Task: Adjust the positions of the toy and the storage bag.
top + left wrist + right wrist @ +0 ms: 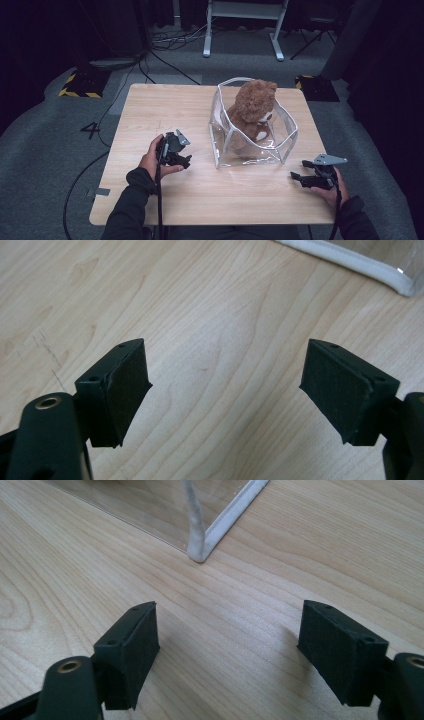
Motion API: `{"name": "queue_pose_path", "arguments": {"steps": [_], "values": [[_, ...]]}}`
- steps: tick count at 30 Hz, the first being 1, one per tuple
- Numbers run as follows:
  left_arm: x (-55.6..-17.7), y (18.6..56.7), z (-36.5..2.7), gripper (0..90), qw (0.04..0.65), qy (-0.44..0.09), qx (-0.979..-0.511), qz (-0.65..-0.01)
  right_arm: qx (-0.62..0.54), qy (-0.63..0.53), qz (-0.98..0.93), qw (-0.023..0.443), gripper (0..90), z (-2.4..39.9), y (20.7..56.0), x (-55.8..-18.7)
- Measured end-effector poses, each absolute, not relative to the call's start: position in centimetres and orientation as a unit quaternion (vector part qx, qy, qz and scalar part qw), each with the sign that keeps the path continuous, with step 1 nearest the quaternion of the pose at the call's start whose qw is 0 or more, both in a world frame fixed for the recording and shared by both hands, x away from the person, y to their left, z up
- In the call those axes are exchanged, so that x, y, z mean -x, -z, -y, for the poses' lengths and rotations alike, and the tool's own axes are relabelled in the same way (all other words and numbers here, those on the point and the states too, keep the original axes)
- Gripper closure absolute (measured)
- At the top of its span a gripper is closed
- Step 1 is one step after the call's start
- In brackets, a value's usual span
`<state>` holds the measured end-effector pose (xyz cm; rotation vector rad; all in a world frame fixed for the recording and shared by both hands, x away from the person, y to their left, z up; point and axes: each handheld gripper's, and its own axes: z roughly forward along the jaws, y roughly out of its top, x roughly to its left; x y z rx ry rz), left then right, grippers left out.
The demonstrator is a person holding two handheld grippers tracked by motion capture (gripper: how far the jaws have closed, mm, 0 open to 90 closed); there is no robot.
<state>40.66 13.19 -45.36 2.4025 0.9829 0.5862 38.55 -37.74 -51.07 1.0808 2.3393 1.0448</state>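
High view: teddy point(252, 107) is sitting in clear bag point(282, 145) mid-table, right of centre. Left gripper point(186, 161) and right gripper point(297, 178) are hovering beside it, jaws wide, empty. Bag looks light, floppy, slippery; white rim probably grips best.

teddy bear point(254, 107) in bag point(286, 142), on table point(165, 107) right half
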Motion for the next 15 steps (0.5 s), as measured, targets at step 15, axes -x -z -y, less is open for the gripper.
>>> {"name": "queue_pose_path", "arguments": {"steps": [15], "values": [[-39.4,47.1,-15.1,18.9,0.238,-0.202,-0.872,-0.376,-0.383,-0.369,-0.828,0.179,24.0,37.7,51.1,-38.5]]}}
